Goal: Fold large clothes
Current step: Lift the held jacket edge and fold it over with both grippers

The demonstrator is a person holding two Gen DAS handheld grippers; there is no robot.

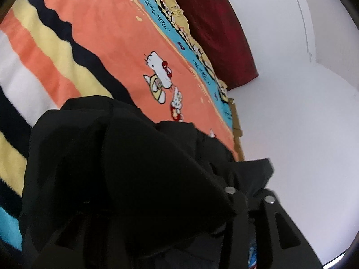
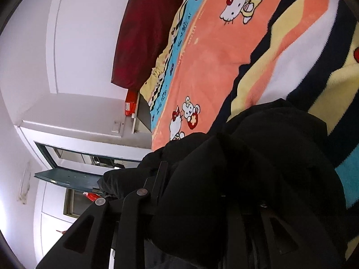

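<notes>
Black jacket bunched over both tilted tools, grip state unclear, above cartoon blanket

Left gripper angled downward, fingers mostly draped in black cloth, right gripper likewise, grip unclear on both

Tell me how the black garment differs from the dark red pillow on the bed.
The black garment is bunched up right at the gripper fingers, near the camera; the dark red pillow lies at the far end of the blanket, beside the white wall. The garment is black and rumpled into puffy folds; the pillow is deep red and lies fairly flat. The garment covers part of the blanket's stripes; the pillow sits along its edge. Both are soft fabric things on the bed.
</notes>
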